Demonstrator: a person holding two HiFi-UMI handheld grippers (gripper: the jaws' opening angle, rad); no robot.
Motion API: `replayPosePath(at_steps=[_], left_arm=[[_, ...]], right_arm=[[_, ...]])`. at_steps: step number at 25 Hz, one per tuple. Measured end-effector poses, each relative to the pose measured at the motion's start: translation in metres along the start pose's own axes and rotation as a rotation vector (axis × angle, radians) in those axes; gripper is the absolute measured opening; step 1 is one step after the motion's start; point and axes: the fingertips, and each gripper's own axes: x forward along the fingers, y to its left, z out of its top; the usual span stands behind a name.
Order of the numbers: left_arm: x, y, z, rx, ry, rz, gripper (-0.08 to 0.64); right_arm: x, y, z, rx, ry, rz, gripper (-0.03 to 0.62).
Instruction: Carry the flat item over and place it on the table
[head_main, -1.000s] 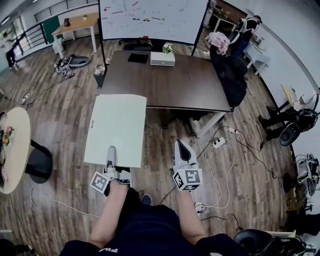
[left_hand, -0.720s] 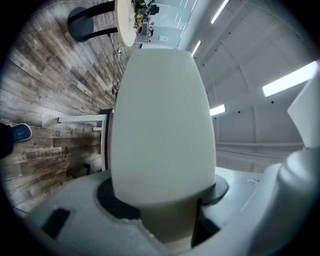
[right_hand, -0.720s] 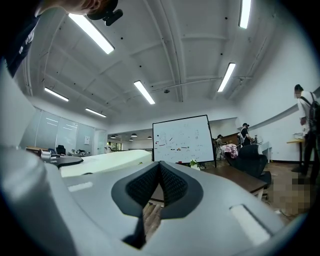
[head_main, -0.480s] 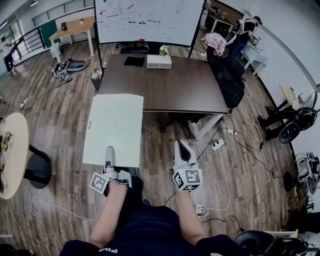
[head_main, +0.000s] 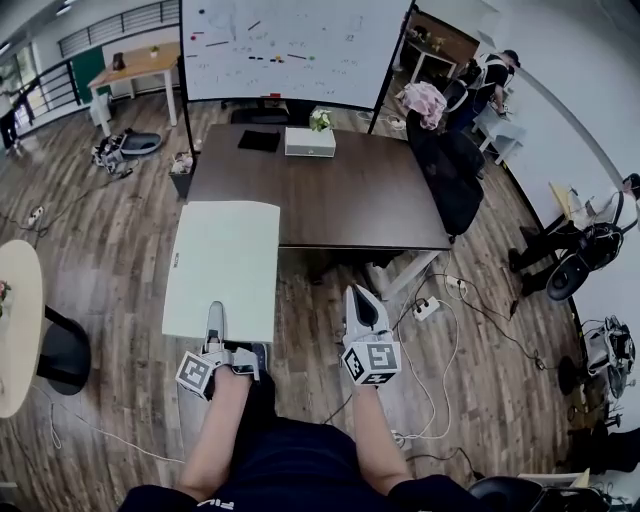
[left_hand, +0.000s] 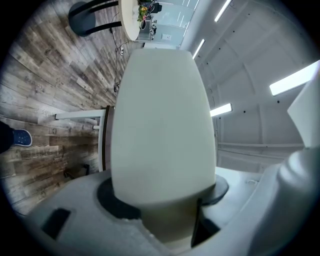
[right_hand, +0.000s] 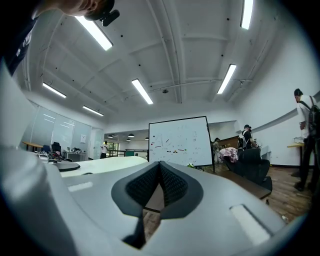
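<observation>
Up close: left gripper (head_main: 214, 318) clamped on the near short edge of the board (head_main: 222, 265), which is held out flat above the floor. Right gripper (head_main: 362, 300) beside it, jaws together, nothing in them. Cables (head_main: 440, 325) on the floor to the right. Table (head_main: 350, 205) ahead; white box (head_main: 310, 142) and black item (head_main: 259, 140) at its far edge, chair (head_main: 445, 170) at its right side. Whiteboard (head_main: 290, 45) beyond. Board's long axis runs straight away from the person; in the head view its far right corner overlaps the table's near left corner.
</observation>
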Motion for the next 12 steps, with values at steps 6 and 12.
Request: replayPosePath(at_steps=[6,12], left_arm=[[0.041,0.016,0.008,-0.034,-0.012,0.005,0.264],[0.095,0.028,0.014,-0.032,0.0,0.016,0.264]], right_arm=[[0.043,-0.009,0.0,-0.002,0.004,-0.007,0.008],[0.091,-0.026,-0.008,-0.004,0.022,-0.028,0.008]])
